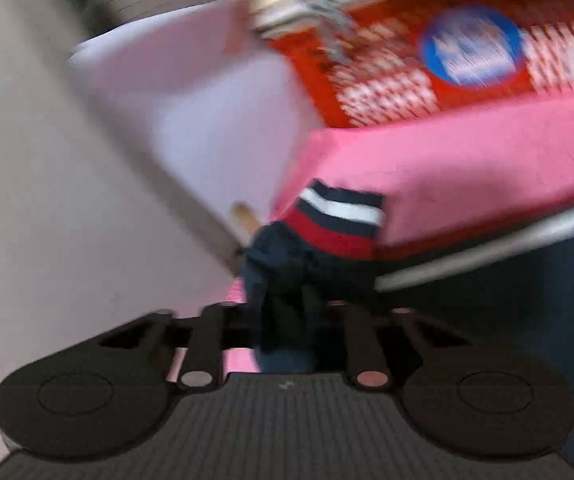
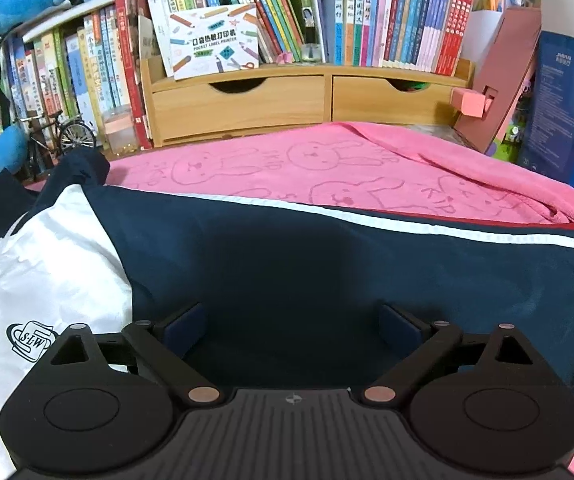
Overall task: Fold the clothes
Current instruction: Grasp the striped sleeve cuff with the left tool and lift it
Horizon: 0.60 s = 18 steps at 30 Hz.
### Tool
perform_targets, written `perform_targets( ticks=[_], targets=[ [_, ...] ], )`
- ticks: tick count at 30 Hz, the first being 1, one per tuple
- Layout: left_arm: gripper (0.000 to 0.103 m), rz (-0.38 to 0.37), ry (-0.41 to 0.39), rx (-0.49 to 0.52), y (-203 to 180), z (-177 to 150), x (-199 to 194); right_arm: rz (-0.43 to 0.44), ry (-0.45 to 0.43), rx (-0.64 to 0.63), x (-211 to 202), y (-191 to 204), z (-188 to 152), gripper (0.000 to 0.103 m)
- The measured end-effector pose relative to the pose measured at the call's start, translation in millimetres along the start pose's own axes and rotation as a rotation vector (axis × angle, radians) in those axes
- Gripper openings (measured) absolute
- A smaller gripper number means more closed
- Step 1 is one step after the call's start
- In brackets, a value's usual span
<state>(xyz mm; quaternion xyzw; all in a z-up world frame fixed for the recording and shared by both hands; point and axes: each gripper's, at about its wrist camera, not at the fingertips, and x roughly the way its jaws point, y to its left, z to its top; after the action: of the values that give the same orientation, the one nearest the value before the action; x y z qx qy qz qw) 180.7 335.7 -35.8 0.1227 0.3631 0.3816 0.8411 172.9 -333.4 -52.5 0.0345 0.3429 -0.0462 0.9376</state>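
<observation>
A navy jacket [image 2: 327,248] with a white panel [image 2: 47,260] and a red, white and navy hem stripe lies on a pink rabbit-print towel [image 2: 327,160]. My right gripper [image 2: 292,326] hovers low over the navy cloth, jaws wide open with nothing between the pads. The left wrist view is blurred by motion. In it my left gripper [image 1: 291,312] is shut on a bunch of navy fabric, and the jacket's striped cuff [image 1: 339,220] hangs just past the fingertips, over the edge of the pink towel [image 1: 467,168].
A wooden drawer organiser [image 2: 247,104] topped with rows of books stands behind the towel. A model bicycle [image 2: 59,136] and a jar [image 2: 119,128] sit at the back left. A pink cardboard piece [image 2: 499,80] and a blue box [image 2: 559,100] stand at the right. A red box [image 1: 407,80] shows beyond the left gripper.
</observation>
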Motion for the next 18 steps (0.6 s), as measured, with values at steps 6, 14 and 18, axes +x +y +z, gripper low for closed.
perform_targets(
  ticks=[6,14,18],
  targets=[
    [0.009,-0.004,-0.115,-0.147,75.9,-10.3,-36.7,0.003,-0.002,-0.008,0.7,0.7,-0.3,0.097],
    [0.009,0.045,0.071,-0.186,102.5,-65.5,-20.4,0.013,0.008,0.002,-5.7,3.4,0.5,0.097],
    [0.018,-0.069,-0.121,-0.188,91.0,-60.9,-71.0,0.001,0.004,-0.025,-11.7,7.4,2.4,0.097]
  ],
)
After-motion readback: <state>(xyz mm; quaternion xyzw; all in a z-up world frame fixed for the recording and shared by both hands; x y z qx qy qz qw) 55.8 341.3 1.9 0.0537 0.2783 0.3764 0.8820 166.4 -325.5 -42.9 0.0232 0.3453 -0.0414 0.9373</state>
